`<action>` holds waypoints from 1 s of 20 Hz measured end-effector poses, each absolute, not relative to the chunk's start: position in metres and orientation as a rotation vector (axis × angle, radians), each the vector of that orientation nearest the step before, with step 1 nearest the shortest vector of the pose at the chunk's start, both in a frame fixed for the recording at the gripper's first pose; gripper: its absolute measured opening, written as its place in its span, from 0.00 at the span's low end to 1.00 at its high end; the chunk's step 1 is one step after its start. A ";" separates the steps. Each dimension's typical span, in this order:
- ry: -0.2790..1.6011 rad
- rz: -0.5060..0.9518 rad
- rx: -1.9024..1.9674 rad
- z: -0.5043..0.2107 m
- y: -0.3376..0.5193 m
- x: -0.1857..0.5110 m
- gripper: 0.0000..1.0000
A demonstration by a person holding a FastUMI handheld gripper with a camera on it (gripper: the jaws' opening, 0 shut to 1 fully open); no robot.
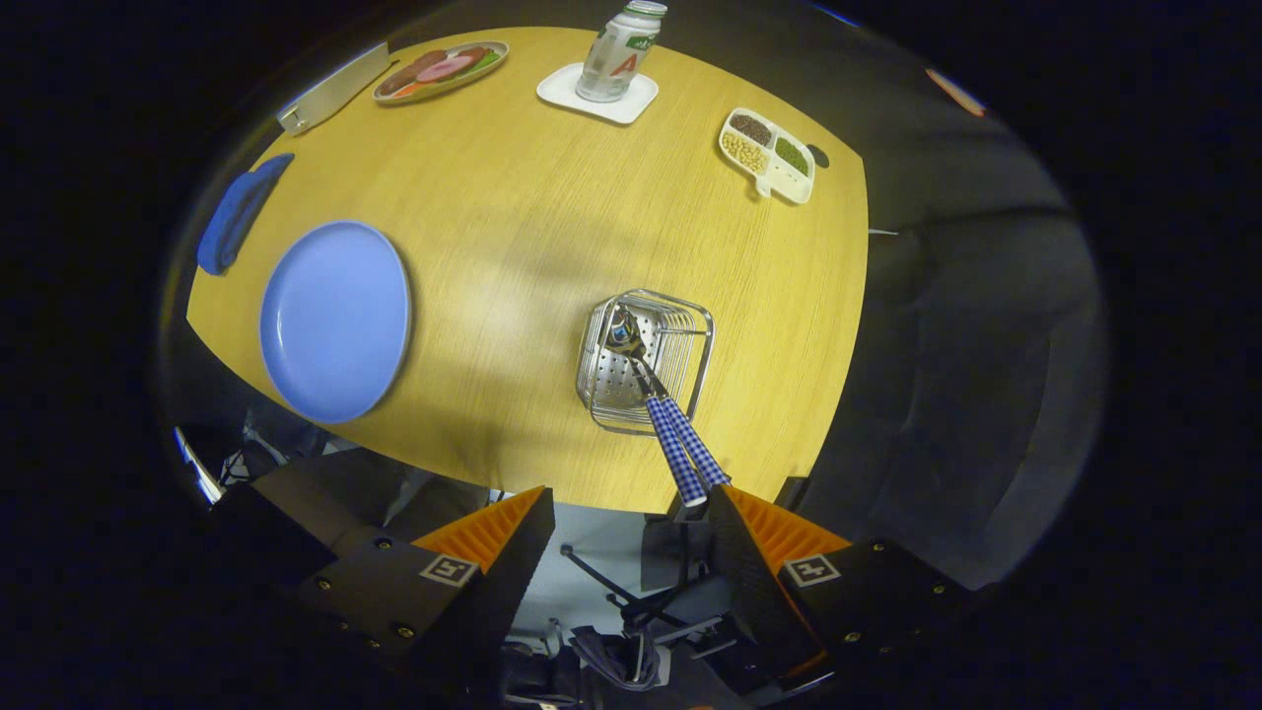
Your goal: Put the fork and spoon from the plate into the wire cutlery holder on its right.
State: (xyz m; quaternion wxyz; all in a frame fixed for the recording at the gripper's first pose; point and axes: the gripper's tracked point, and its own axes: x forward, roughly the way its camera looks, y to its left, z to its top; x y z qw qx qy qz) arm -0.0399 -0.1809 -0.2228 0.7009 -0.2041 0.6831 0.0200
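Observation:
The wire cutlery holder stands on the wooden table, ahead of my fingers. Two pieces of cutlery with blue-checked handles stand in it, their metal heads down inside the basket and the handles leaning out toward my right finger. I cannot tell fork from spoon. The blue plate lies to the left of the holder with nothing on it. My gripper hangs well above the table's near edge, open, with nothing between its fingers. The handle ends sit just beside the right fingertip.
At the table's far side are a platter of food, a bottle on a white coaster, and a divided dish of beans. A blue cloth lies left of the plate. A chair base shows below the table edge.

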 end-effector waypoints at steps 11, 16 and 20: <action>1.109 0.105 -0.248 -0.194 -0.096 -0.036 0.97; 0.797 0.071 -0.209 -0.149 -0.078 -0.008 0.97; 0.656 0.068 -0.145 -0.132 -0.062 -0.001 0.97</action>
